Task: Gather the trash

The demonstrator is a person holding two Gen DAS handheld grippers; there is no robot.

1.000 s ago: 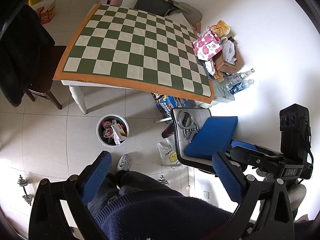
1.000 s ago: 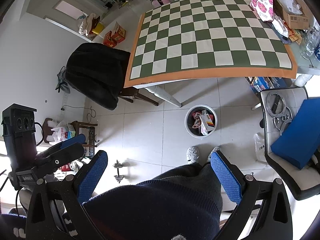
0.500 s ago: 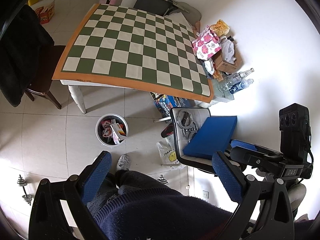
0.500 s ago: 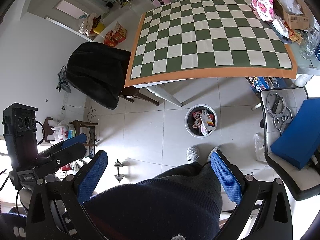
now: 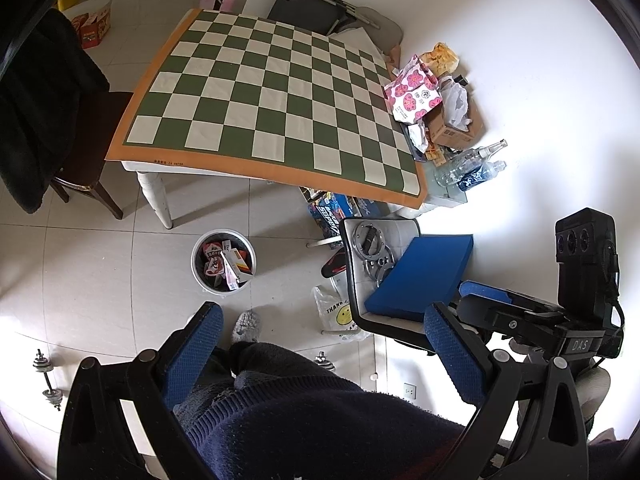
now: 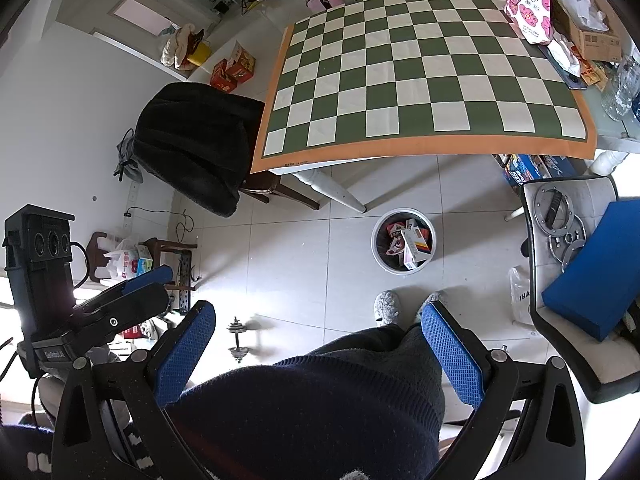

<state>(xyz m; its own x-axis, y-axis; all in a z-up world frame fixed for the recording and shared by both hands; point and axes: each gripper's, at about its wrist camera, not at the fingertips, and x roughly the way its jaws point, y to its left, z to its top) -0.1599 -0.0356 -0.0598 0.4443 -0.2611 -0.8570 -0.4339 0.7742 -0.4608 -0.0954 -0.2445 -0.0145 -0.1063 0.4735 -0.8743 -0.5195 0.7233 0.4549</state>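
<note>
On the tiled floor beside the table leg, round white trash bin (image 5: 223,261) (image 6: 402,239) holds cartons and wrappers. Green-and-cream checkered tablecloth (image 5: 276,100) bare in the middle; pink flowered bag (image 5: 414,94) at its far edge. Left gripper (image 5: 320,354) and right gripper (image 6: 320,354) both spread wide, holding nothing, over the person's lap.

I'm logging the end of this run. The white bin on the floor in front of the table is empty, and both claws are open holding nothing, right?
Not quite: the white bin already holds boxes and wrappers, as both wrist views show. The rest stands: it sits on the floor in front of the table, and the left claw and right claw are open, holding nothing.
</note>
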